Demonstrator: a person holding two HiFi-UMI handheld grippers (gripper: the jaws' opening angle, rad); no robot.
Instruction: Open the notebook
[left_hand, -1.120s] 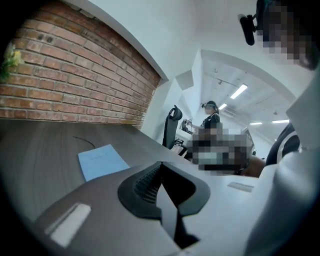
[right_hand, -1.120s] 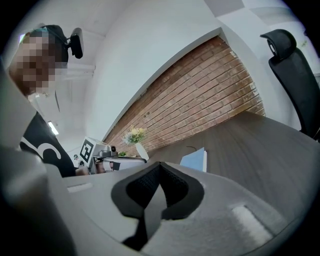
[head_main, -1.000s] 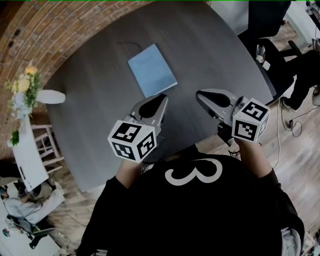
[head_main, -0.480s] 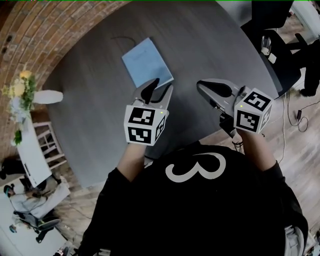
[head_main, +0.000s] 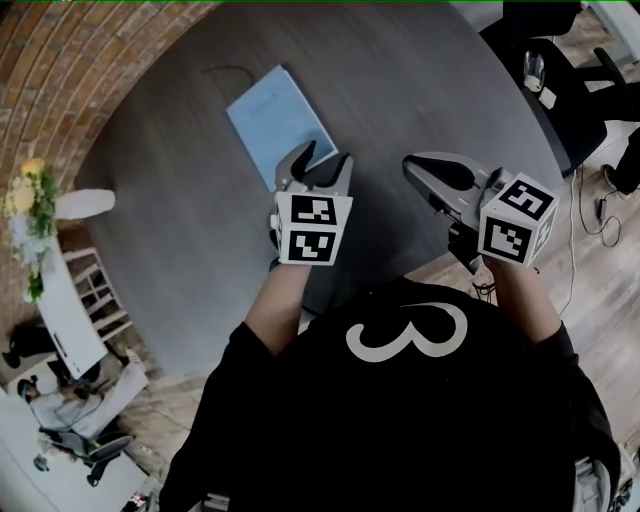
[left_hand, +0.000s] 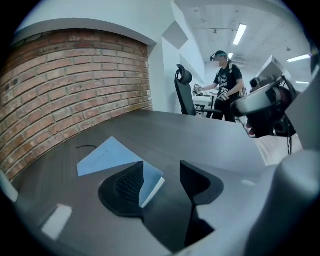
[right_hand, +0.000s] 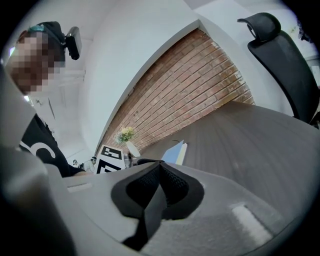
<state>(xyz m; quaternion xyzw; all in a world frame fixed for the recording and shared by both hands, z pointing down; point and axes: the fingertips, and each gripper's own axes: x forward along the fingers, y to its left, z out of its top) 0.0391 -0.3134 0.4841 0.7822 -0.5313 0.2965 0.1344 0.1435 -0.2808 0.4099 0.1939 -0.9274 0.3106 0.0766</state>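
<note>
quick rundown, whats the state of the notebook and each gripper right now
notebook: closed, lying flat on the table
left gripper: open, jaws have just been opening; the notebook's near corner shows in the gap, not gripped
right gripper: shut, nothing between the jaws

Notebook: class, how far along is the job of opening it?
Done: nothing; the notebook lies closed. In hand: the left gripper, jaws just opening, aims at its near corner, gripping nothing. To do: catch and lift the cover. The right gripper is shut, empty.
</note>
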